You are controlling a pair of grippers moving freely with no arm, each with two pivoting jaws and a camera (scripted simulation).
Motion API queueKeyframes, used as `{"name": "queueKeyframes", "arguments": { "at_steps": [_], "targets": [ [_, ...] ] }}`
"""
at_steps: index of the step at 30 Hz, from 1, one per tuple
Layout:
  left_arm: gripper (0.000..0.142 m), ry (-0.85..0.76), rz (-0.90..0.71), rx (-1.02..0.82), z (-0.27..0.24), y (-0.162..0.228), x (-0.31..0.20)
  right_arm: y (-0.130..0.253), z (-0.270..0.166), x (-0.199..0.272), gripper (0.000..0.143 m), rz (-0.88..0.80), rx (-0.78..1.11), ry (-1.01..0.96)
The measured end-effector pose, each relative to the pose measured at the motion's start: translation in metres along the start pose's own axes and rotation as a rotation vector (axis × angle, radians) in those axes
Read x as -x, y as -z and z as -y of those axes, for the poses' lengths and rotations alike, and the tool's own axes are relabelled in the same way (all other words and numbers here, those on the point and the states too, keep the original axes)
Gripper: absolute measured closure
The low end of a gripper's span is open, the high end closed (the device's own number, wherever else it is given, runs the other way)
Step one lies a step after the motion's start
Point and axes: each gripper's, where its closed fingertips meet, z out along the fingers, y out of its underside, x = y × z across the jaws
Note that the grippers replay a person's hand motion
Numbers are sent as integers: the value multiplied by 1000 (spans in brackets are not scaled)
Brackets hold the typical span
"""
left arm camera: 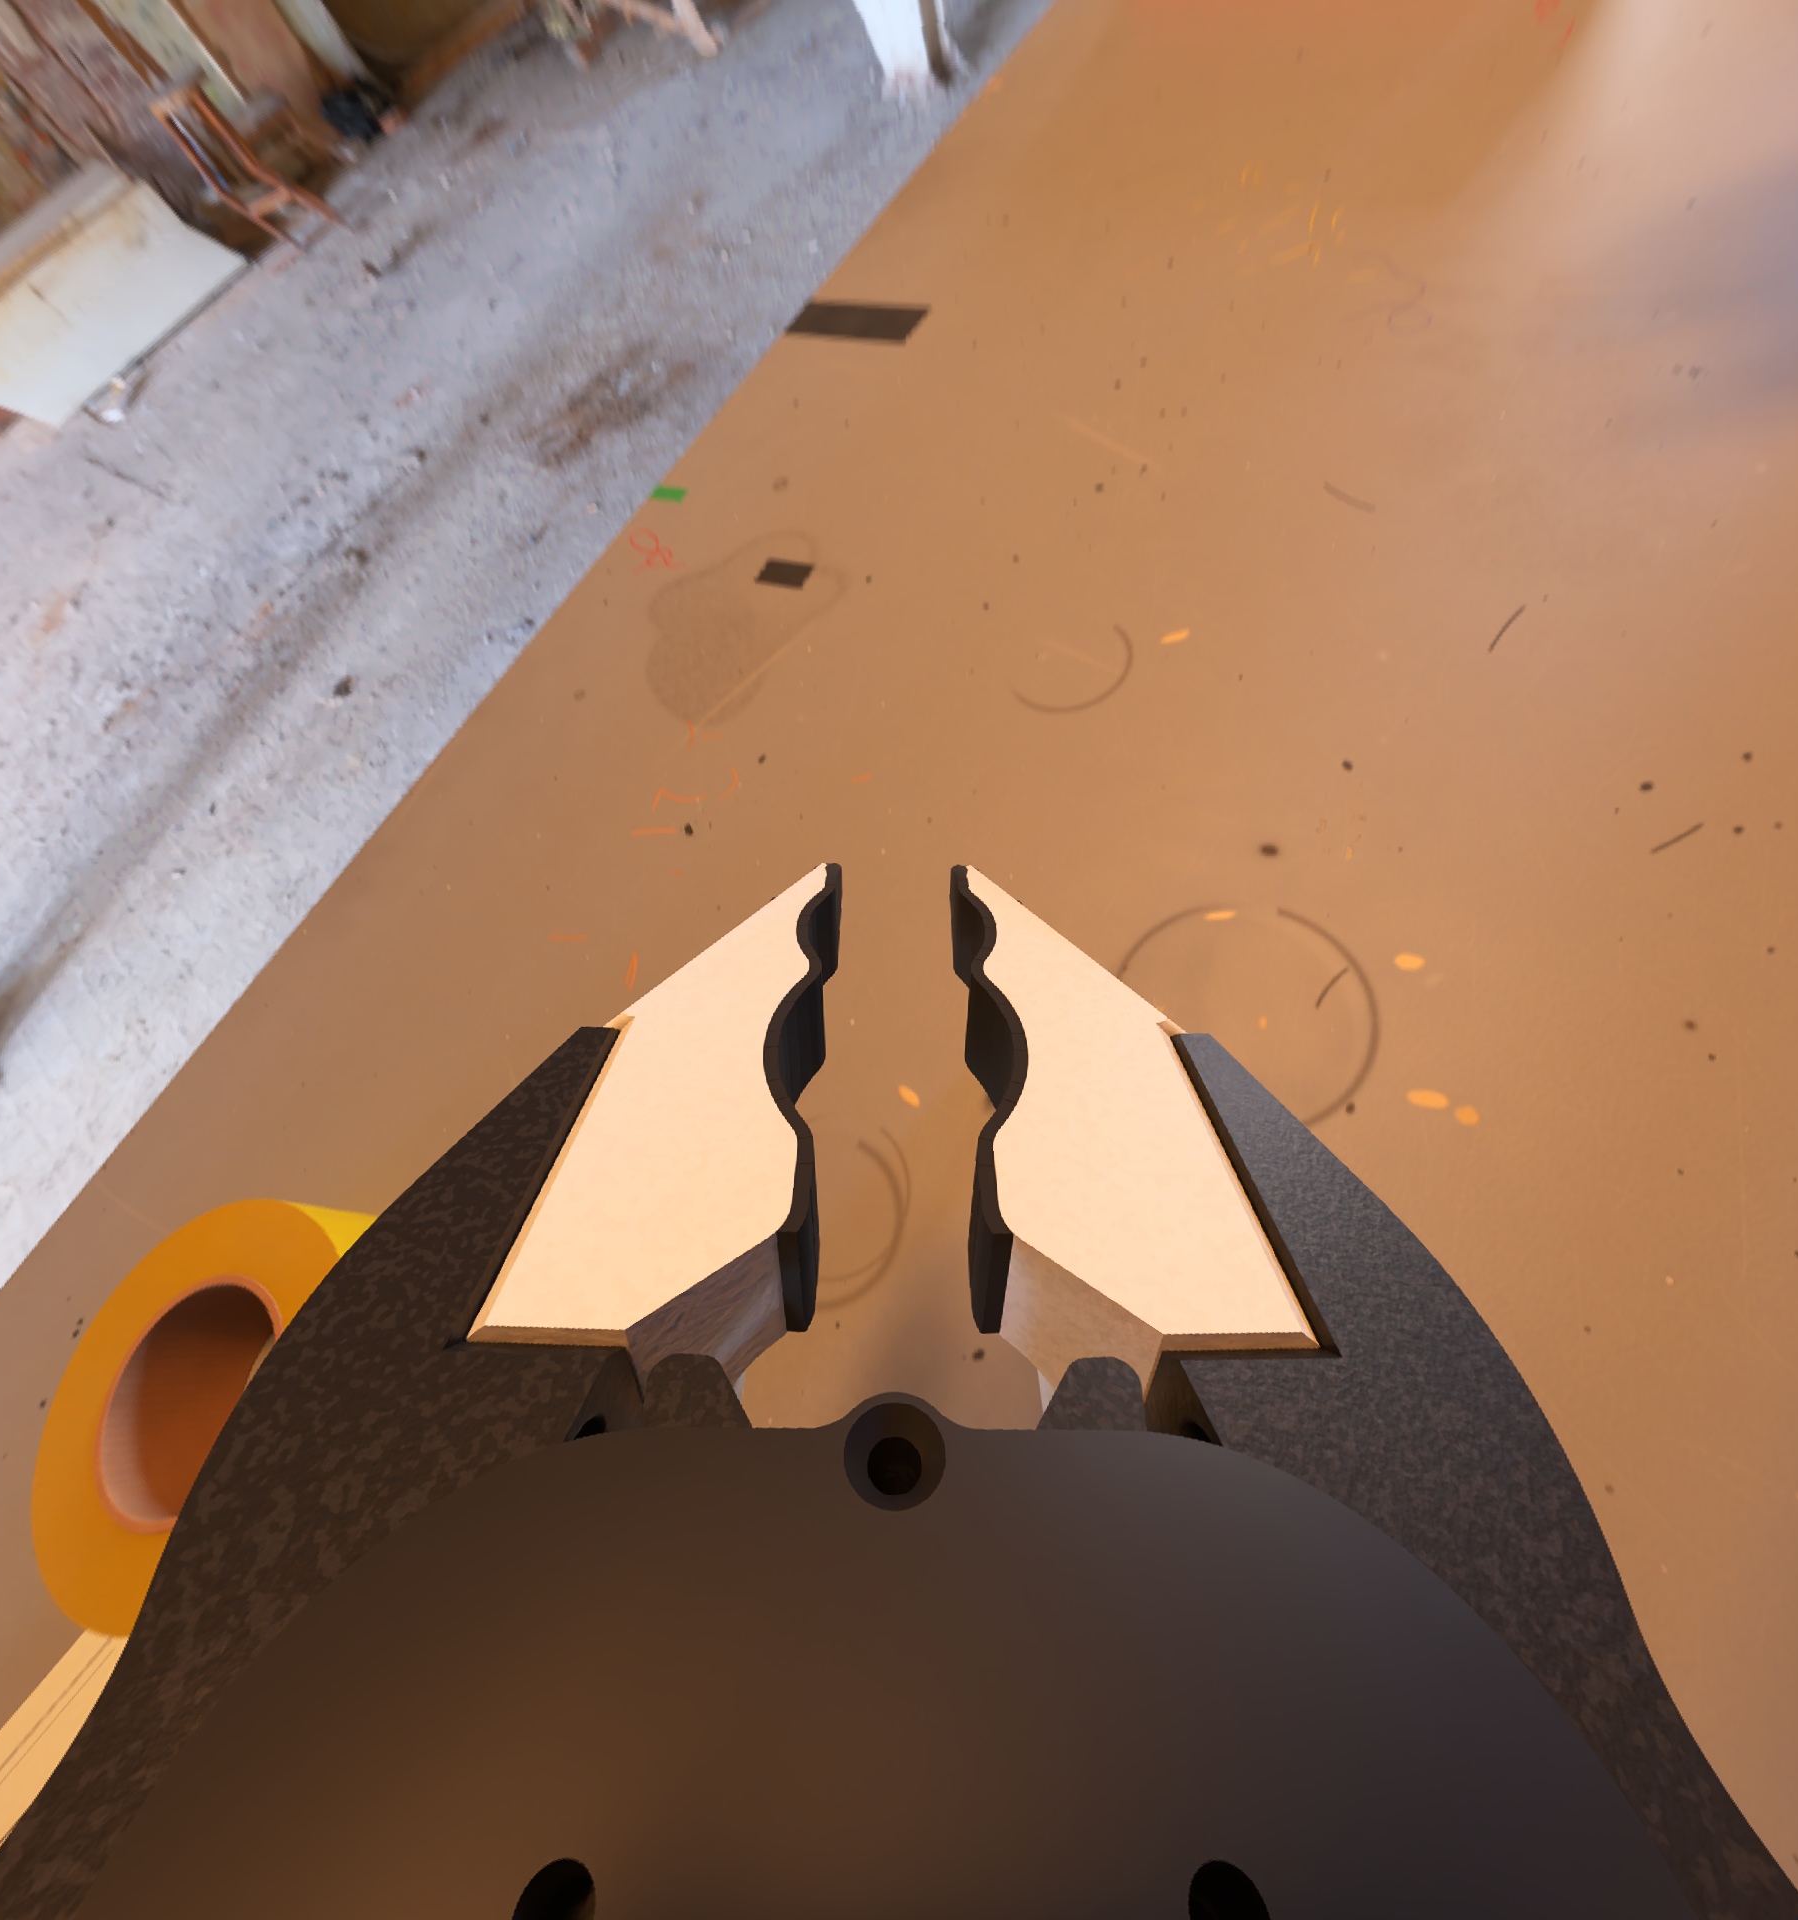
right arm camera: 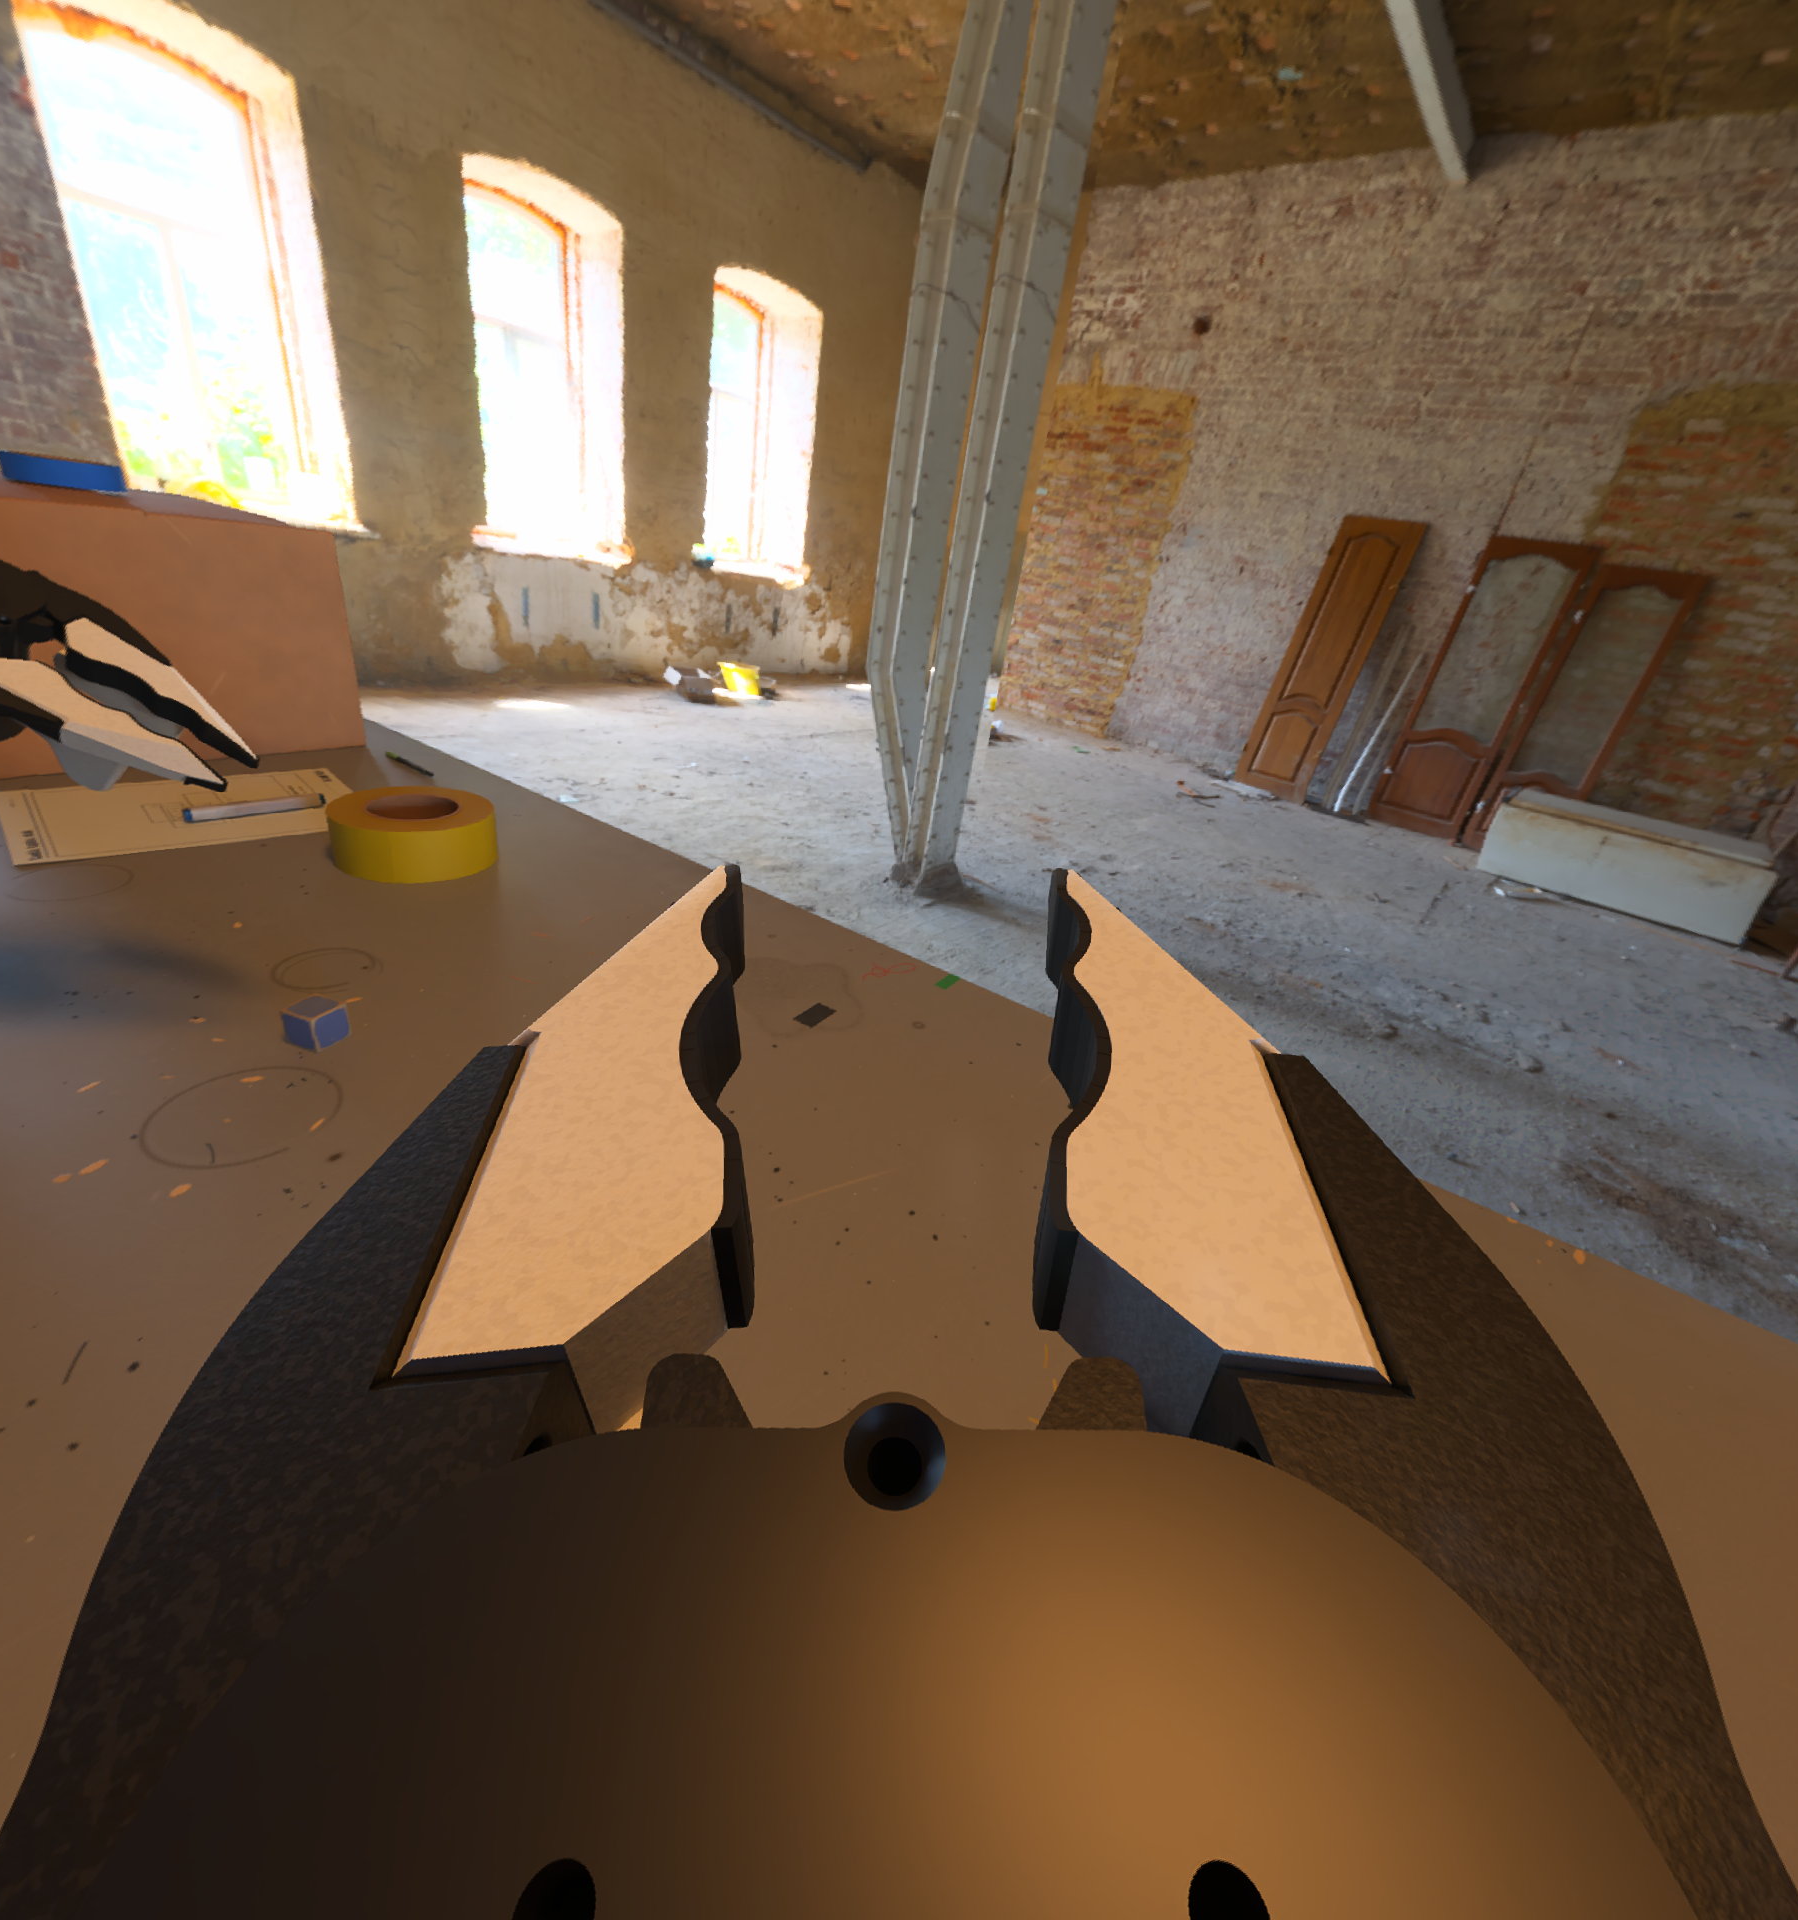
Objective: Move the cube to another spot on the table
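Left wrist view: left gripper [left arm camera: 895, 868] above table [left arm camera: 1290, 520], jaws slightly apart, nothing between them. Yellow tape [left arm camera: 157, 1392] low left, partly hidden behind gripper body. Cube not visible here.

Right wrist view: right gripper [right arm camera: 895, 873] spread wide, empty, over table edge. Cube [right arm camera: 315, 1022], blue, on table, well left of fingers. Tape, pen [right arm camera: 251, 808] on paper [right arm camera: 95, 826] beyond. Left gripper far left, gap hard to judge there.
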Motion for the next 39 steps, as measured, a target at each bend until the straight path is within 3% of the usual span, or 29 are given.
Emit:
{"name": "queueKeyframes", "arguments": {
  "at_steps": [10, 15, 19, 28, 33, 39],
  "targets": [
    [121, -15, -264, 489, -68, -60, -44, -3, -15, 1, 79, 36, 84, -1],
    [115, -25, -247, 645, -91, -72, -44, -5, -20, 0, 78, 37, 110, -3],
    [106, -11, -277, 696, -102, -73, -49, -6, -23, -1, 78, 35, 115, -3],
    [103, -66, -243, 808, -123, -87, -46, -9, -33, 0, 78, 50, 158, -7],
    [115, -105, -264, 828, -129, -89, -48, -10, -38, 1, 79, 56, 178, -2],
    [115, -131, -209, 737, -108, -75, -38, -11, -42, 1, 80, 65, 196, -1]
  ]
}}
